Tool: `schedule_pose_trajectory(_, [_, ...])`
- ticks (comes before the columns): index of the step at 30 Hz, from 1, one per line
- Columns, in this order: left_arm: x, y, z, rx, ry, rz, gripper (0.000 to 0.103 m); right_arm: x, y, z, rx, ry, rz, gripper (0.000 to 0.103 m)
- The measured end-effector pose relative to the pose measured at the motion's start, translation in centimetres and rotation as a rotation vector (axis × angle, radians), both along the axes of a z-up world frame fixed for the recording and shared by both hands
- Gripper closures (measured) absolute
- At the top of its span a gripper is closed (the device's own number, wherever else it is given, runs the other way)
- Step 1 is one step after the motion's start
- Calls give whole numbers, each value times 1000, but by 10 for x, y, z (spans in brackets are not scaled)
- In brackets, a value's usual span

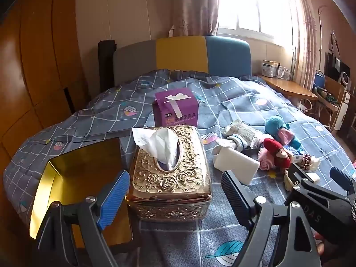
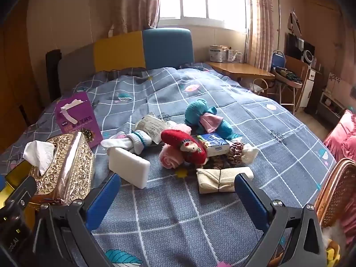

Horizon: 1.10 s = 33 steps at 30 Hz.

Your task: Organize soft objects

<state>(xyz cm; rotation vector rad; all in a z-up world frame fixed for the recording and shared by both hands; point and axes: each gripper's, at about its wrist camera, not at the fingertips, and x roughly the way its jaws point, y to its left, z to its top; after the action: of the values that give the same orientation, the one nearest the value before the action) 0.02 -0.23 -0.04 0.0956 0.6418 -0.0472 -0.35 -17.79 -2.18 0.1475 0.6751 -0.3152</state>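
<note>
A heap of soft things lies on the bed: a white sponge block [image 2: 129,169] [image 1: 236,165], rolled white socks [image 2: 133,143], a red knitted doll [image 2: 185,148] [image 1: 278,152], a pink rose [image 2: 170,159], a teal plush toy [image 2: 200,115] [image 1: 278,126], a tissue packet [image 2: 214,147], scrunchies [image 2: 235,152] and a folded beige cloth [image 2: 219,179]. My right gripper [image 2: 176,197] is open and empty, just short of the sponge and the cloth. My left gripper [image 1: 175,195] is open and empty around the near end of a gold tissue box [image 1: 170,171].
An open gold tin [image 1: 73,178] sits left of the tissue box. A purple carton [image 1: 175,109] stands behind it. A wicker basket [image 2: 336,191] is at the right edge. A wooden desk [image 2: 242,69] and chair [image 2: 280,66] stand beyond the bed.
</note>
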Motion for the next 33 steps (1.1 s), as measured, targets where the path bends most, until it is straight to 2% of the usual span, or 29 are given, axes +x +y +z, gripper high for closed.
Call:
schedule_pose_trajectory(4, [-4,18,-4,-54,-13,16,17,-3,0,1,-5,0,8,0])
schedule_pose_trajectory(10, [-1,14,-1,-15,5,41,17,3,12,2,-27,13,16,0])
schedule_pose_trajectory(33, [-2,24,3,-17,4,60,17,4,23,4,-40,-4,44,0])
